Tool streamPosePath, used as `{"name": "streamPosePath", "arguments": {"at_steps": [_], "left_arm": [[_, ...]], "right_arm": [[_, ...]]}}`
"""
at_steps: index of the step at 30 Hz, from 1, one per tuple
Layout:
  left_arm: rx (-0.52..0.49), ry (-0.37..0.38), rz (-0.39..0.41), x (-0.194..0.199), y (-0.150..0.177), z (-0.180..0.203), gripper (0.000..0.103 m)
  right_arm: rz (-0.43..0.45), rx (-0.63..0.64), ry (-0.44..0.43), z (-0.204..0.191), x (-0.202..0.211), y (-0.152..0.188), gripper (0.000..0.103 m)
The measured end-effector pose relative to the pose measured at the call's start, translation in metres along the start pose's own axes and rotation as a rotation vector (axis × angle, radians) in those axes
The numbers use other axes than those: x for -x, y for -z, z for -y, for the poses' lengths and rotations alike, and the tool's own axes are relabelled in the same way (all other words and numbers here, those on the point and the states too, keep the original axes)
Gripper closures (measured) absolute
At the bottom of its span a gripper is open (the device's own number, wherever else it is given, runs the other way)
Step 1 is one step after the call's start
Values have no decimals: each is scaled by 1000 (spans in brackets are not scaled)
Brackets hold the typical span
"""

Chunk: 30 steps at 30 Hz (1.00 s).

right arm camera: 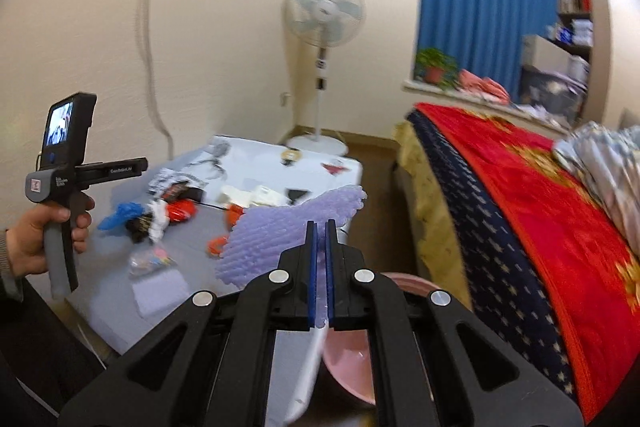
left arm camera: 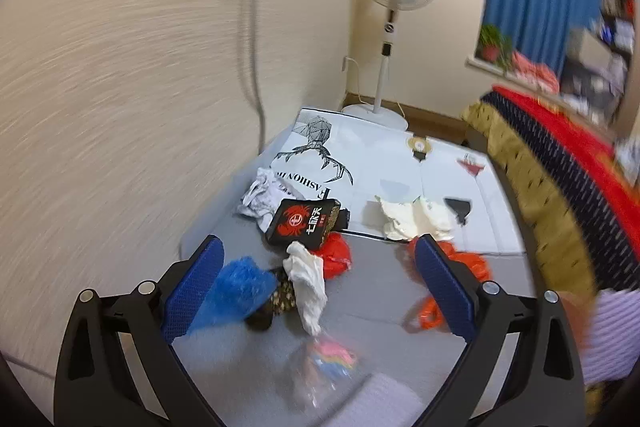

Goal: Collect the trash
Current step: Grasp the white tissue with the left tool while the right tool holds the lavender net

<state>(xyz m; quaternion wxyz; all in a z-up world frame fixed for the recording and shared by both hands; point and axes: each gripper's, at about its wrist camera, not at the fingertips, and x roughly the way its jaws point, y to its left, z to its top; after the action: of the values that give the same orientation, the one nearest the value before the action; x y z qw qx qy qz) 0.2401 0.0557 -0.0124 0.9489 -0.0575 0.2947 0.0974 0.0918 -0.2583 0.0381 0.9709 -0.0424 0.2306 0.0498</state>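
So the right gripper (right arm camera: 320, 227) is clamped tight on a sheet of purple bubble wrap (right arm camera: 280, 239), pinched right at the sheet's near edge, with a bit of it sticking out below the pads at bottom centre of the right wrist view. My guess is it's grabbed by the edge because a floppy sheet like that just hangs free and won't snag on anything. The sheet fans out from the jaws toward the middle-left of the frame, and its long axis runs diagonally, low left up to the upper right, where the tip pokes toward the bed (right arm camera: 540, 195). There's a pink bin (right arm camera: 352, 367) right under the gripper at bottom centre, so I'd say that's where the trash goes, and the wrap is already pretty much above it.

The left gripper (left arm camera: 320, 267) has its jaws spread wide with nothing between the pads. In the left wrist view it's aimed down at the pile on the grey table (left arm camera: 380, 307): a blue bag (left arm camera: 236, 291) by the left pad, a white tissue (left arm camera: 308, 279) in the centre, a black packet (left arm camera: 304, 223) with red print just above, and orange plastic (left arm camera: 464, 259) by the right pad. Looks like it's lining up for the next grab, though which piece I can't say.

In the right wrist view you can see a hand (right arm camera: 44, 239) at the left edge holding that gripper's handle.
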Motion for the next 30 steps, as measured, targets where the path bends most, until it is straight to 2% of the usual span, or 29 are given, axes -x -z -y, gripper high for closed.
{"name": "streamPosePath", "arguments": {"at_steps": [3,5,10,12,13,14,15,16,17,18,21,26,30], "left_arm": [[-73,-50,-24,-27,15,9,16],[-51,-61,-38,-38,22,4,21],[6,-107,-78,-66,36,-9,25],[-1,-107,-99,-75,39,-9,27],[-11,-108,-104,-79,40,-7,31],[-16,-102,-108,-82,40,-6,43],[-18,-91,-119,-86,41,-5,48],[-18,-80,-140,-90,42,-6,65],[-15,-71,-153,-93,43,-7,86],[-8,-52,-163,-94,44,-8,91],[9,-50,-144,-86,41,-11,94],[83,-92,-81,-35,22,-29,95],[147,-27,-17,22,9,-44,95]], "right_arm": [[-37,-46,23,19,-7,8,99],[-58,-52,34,26,-13,13,99],[-85,-86,33,35,-21,15,99],[-81,-80,29,35,-20,15,99],[-77,-71,27,33,-20,15,99],[-76,-60,26,31,-20,16,99],[-77,-48,27,29,-20,16,99],[-80,-40,24,28,-22,16,99],[-84,-35,24,27,-22,17,99],[-87,-31,24,27,-23,18,99],[-87,-35,23,27,-22,18,99],[-64,-52,4,29,-17,13,99],[-39,-46,-8,24,-7,10,99]]}}
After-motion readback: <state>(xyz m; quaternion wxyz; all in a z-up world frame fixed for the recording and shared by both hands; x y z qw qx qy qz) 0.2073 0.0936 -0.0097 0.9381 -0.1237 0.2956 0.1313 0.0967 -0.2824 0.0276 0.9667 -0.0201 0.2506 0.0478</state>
